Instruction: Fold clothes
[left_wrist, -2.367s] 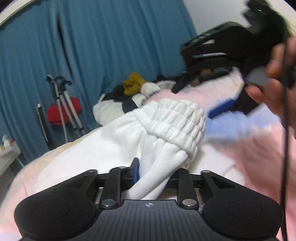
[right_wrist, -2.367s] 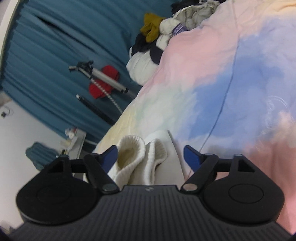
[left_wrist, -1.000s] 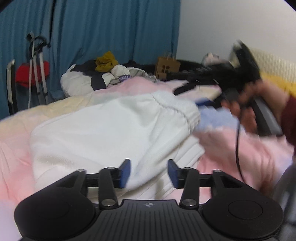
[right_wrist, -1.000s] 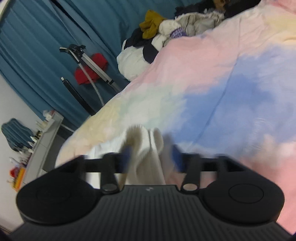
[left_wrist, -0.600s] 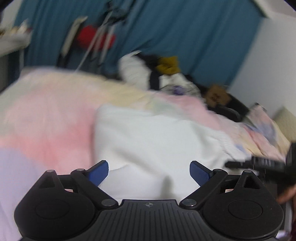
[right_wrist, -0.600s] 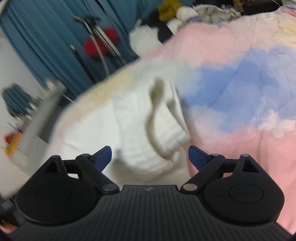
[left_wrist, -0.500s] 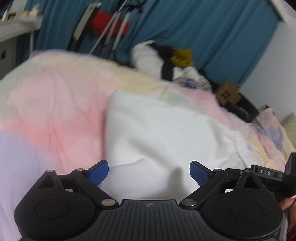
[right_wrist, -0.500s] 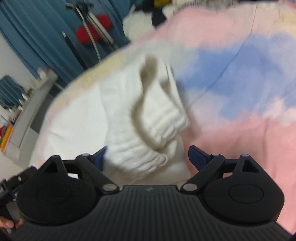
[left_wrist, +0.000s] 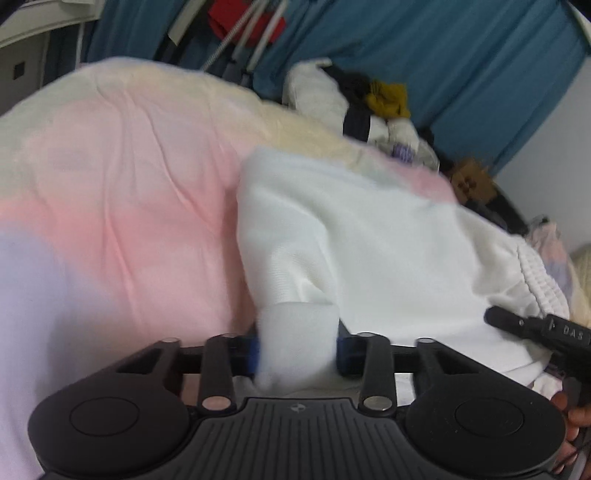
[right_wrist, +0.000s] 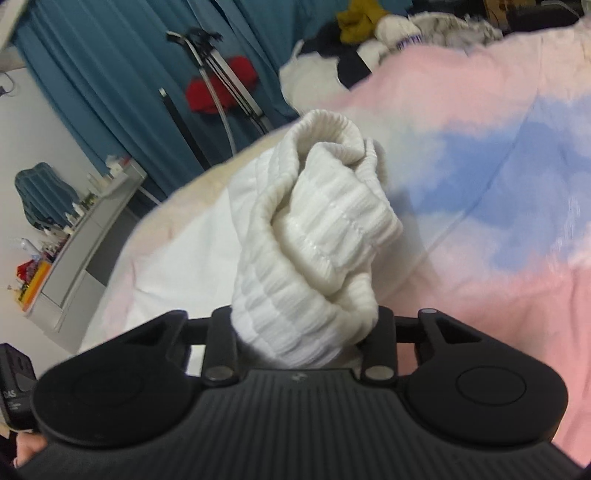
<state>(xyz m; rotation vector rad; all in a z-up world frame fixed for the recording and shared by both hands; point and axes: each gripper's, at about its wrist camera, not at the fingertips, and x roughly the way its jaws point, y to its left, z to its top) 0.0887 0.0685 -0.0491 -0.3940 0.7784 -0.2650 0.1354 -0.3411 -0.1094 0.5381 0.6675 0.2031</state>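
Left gripper (left_wrist: 297, 352): just squeezed shut, pinching white garment (left_wrist: 369, 236) corner.
Right gripper (right_wrist: 304, 328): just squeezed shut, clamping its ribbed hem (right_wrist: 317, 229).
Bed (left_wrist: 129, 184): pink blanket underneath.

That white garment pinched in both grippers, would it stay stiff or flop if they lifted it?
Probably flop: the white garment drapes in soft folds, and its ribbed band bunches in the right gripper. It looks light, since the left gripper holds it by a small pinch.
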